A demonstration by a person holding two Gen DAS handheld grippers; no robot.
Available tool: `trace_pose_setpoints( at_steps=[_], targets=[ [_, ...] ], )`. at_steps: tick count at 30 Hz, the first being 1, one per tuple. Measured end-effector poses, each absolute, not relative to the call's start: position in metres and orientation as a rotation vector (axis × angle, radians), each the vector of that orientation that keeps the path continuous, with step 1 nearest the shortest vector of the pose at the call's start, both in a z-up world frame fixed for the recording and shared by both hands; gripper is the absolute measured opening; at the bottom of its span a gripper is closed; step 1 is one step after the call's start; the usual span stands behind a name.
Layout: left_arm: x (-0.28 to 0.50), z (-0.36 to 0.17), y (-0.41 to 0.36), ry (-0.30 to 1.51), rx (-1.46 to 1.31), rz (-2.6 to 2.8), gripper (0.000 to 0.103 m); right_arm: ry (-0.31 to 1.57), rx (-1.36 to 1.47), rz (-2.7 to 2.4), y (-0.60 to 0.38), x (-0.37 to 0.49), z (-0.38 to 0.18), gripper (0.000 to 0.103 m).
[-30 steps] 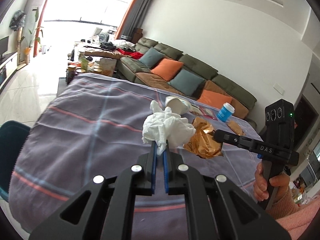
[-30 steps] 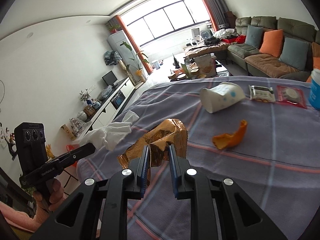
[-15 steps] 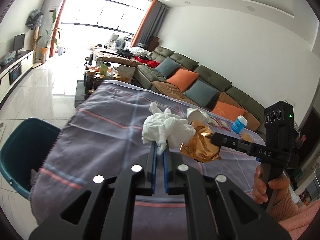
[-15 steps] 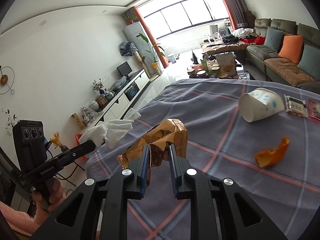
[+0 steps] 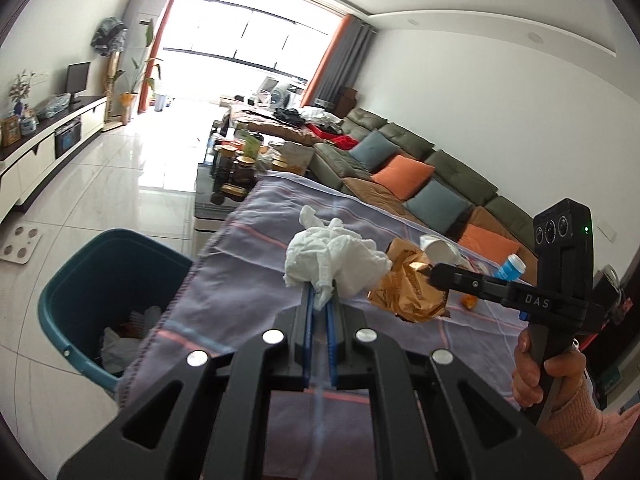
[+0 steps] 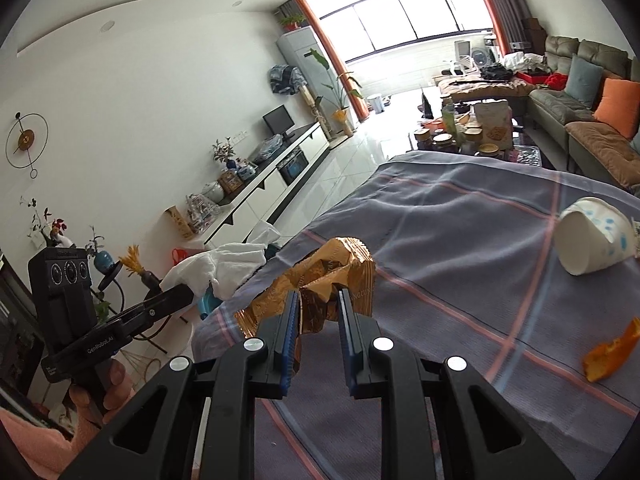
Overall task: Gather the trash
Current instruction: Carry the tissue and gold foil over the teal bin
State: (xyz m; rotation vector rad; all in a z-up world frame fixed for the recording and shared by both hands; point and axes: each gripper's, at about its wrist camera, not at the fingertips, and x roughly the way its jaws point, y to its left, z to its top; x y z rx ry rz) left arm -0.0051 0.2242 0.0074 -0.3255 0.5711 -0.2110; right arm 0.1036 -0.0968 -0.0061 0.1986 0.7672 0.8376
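Left gripper (image 5: 320, 304): pressed together on a white tissue (image 5: 332, 258), which is pinched at its lower edge and bulges above the blue pads.
Right gripper (image 6: 318, 300): closed on a crumpled gold wrapper (image 6: 332, 280); the foil is clamped between the two blue pads and sticks out above and to the left of them.
Tissue and wrapper: held side by side above the near left part of the table, the tissue to the left of the wrapper.
Bin (image 5: 80, 280): a teal bin is seen on the floor just beside the table's left edge; white trash lies inside.
Table (image 6: 460, 232): covered by a grey cloth with pink and blue stripes.
Cup (image 6: 592, 240): white with blue spots, lying on its side on the cloth, well apart from the wrapper.
Peel (image 6: 612, 354): an orange scrap lying on the cloth near the right edge of the right view.
Hand (image 5: 556, 376): wrapped around the right gripper's handle, a pink sleeve at the wrist.
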Motion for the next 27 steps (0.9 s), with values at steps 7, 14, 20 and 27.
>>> trace_pose_setpoints(
  at_steps=[7,14,20,27],
  targets=[
    [-0.013,0.011,0.244,0.557,-0.341,-0.140,0.008,0.780,0.168,0.889,-0.069,0.108,-0.004,0.020],
    [-0.017,0.011,0.269,0.551,-0.358,-0.081,0.008,0.787,0.146,0.929,-0.044,0.110,-0.003,0.020],
    [-0.023,0.013,0.282,0.544,-0.367,-0.035,0.008,0.795,0.126,0.954,-0.023,0.114,-0.003,0.020],
    [-0.024,0.008,0.301,0.547,-0.393,0.025,0.008,0.801,0.093,0.977,0.000,0.119,-0.003,0.020]
  ],
)
